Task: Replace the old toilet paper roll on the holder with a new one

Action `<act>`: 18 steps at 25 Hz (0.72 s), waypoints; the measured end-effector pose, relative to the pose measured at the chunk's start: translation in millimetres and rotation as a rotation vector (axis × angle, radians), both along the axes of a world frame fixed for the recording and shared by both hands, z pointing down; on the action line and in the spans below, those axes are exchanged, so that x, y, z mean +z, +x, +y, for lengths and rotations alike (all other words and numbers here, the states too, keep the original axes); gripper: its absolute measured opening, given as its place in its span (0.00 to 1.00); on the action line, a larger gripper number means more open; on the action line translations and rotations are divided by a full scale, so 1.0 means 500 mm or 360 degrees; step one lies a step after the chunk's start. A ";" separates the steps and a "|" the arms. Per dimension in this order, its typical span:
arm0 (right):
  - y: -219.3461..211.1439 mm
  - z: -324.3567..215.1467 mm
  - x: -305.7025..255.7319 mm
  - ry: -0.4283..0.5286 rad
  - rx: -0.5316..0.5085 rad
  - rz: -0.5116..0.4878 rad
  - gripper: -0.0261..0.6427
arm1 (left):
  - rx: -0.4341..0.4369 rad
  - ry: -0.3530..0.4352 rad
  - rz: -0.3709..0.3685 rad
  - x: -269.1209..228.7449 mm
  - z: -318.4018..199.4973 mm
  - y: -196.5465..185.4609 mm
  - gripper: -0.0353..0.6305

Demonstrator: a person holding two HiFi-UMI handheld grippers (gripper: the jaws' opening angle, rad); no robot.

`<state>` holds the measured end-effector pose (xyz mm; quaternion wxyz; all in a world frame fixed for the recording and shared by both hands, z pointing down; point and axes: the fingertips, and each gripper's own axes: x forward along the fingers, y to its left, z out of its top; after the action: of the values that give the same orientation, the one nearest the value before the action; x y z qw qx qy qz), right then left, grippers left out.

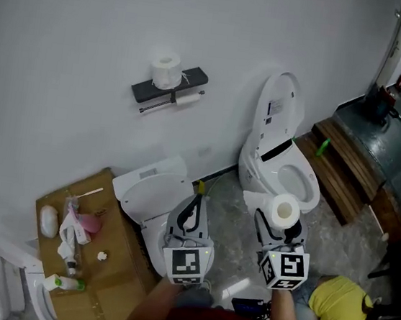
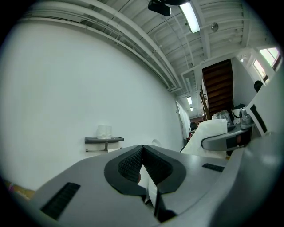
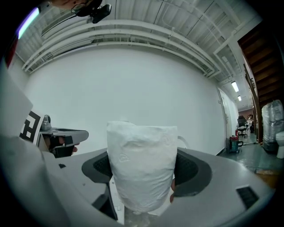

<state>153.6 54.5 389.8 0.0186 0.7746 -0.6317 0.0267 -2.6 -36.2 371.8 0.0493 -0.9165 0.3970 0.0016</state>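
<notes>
1. The holder (image 1: 169, 92) is fixed to the white wall (image 1: 72, 24), well apart from both claws, with bare wall all round it.
2. The old roll (image 1: 188, 98) sits on the bar under the holder's shelf. A spare roll (image 1: 167, 70) stands upright on the shelf top.
3. The right claw (image 1: 281, 220) is clamped on the new roll (image 1: 284, 210), which stands upright between its pads.
4. The left claw (image 1: 193, 211) is closed pad to pad, with nothing in it.
5. A closed toilet (image 1: 149, 193) lies under the left claw, and an open-lidded toilet (image 1: 279, 140) stands against the wall ahead of the right claw.
6. A cluttered cardboard box (image 1: 111, 268) sits left, a wooden step (image 1: 344, 170) right, and a person in yellow (image 1: 339, 303) is near the right claw.
</notes>
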 end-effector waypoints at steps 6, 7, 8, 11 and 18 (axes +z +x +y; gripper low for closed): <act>0.018 -0.129 0.002 -0.0009 -0.0076 0.0007 0.61 | -0.0080 -0.0009 -0.0019 0.011 -0.115 0.014 0.08; 0.024 -0.145 0.004 -0.0012 -0.0088 0.0006 0.61 | -0.0094 -0.0008 -0.0028 0.014 -0.129 0.019 0.08; 0.031 -0.163 0.007 -0.0013 -0.0100 0.0002 0.61 | -0.0109 -0.0010 -0.0034 0.017 -0.142 0.023 0.08; 0.056 -0.226 0.017 -0.0013 -0.0161 -0.0015 0.61 | -0.0170 -0.0028 -0.0043 0.028 -0.188 0.039 0.08; 0.150 -0.404 0.039 -0.0024 -0.0373 -0.0045 0.61 | -0.0392 -0.0037 -0.0053 0.035 -0.309 0.114 0.08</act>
<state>228.5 -147.6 409.4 0.0184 0.6948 -0.7178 0.0401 54.5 -190.7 389.4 0.0451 -0.8612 0.5056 -0.0244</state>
